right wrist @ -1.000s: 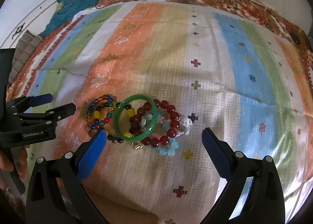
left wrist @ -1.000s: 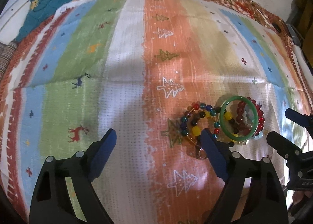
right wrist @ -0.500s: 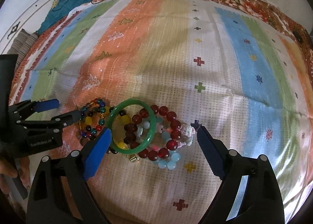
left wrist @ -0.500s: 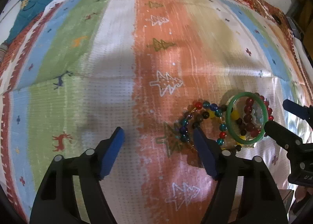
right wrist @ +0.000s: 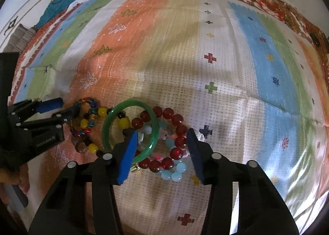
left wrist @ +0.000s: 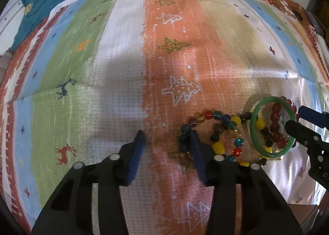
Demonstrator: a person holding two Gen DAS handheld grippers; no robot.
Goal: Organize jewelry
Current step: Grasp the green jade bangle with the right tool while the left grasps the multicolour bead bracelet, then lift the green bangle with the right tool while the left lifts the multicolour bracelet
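The left gripper (left wrist: 167, 142) has narrowed its blue-padded fingers and moved right, one pad now at the multicoloured bead bracelet (left wrist: 213, 132). The right gripper (right wrist: 161, 142) has narrowed too, dropping over the green jade bangle (right wrist: 131, 130) and red bead bracelet (right wrist: 174, 138).

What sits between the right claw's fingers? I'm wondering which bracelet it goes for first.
In the right wrist view, the right claw straddles the dark red bead bracelet, part of the green bangle and pale blue beads.
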